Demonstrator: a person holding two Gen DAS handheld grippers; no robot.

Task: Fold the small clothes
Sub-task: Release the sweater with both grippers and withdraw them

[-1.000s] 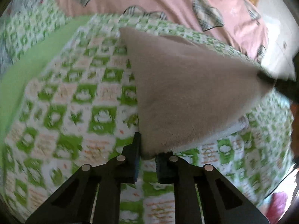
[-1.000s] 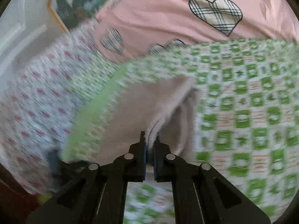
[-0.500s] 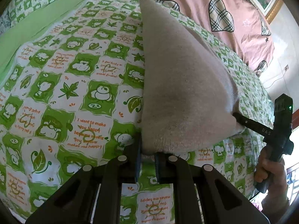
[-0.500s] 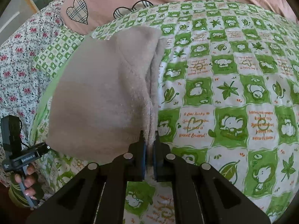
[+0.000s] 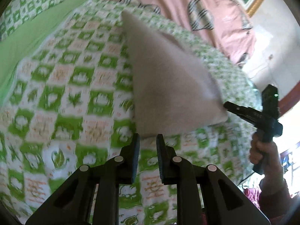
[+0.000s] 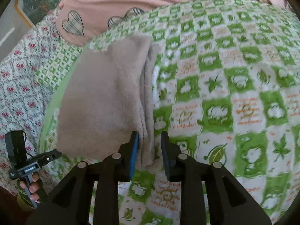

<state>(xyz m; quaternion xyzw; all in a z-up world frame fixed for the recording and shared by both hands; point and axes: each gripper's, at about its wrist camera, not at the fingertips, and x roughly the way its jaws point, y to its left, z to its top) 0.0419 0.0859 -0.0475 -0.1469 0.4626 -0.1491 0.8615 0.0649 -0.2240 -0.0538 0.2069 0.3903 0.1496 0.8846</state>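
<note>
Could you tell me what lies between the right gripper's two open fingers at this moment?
In the right wrist view, the beige garment's folded edge lies between the right gripper's parted fingers.

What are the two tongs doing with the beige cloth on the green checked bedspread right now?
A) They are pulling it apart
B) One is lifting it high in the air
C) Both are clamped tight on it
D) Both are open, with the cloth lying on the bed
D: the left tongs and right tongs both show a gap, and the folded beige cloth lies on the bedspread.
</note>
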